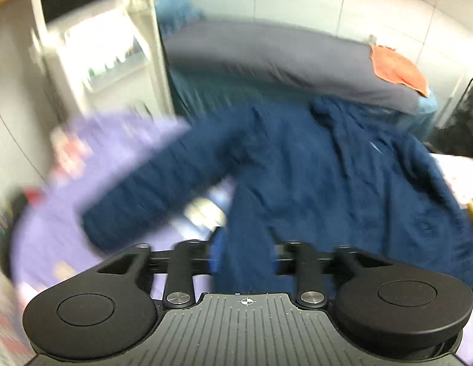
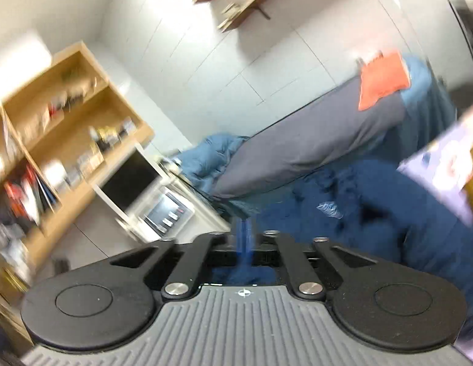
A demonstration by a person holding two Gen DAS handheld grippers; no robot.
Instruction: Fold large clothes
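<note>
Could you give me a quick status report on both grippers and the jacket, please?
Left gripper open over navy jacket. Right gripper pinching jacket fabric. Jacket unfolded on lilac sheet. No obstruction seen.

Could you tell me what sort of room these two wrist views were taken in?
Most likely a bedroom or small living space in a home. A grey pillow lies along a white wall, a navy garment is spread over a lilac bedsheet, and a wooden bookshelf holds books and small items.

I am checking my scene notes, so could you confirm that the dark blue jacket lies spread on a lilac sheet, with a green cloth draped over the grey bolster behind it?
Nearly: the cloth draped over the long grey bolster is orange, not green, as both wrist views show. The dark blue jacket does lie spread on the lilac sheet.
</note>
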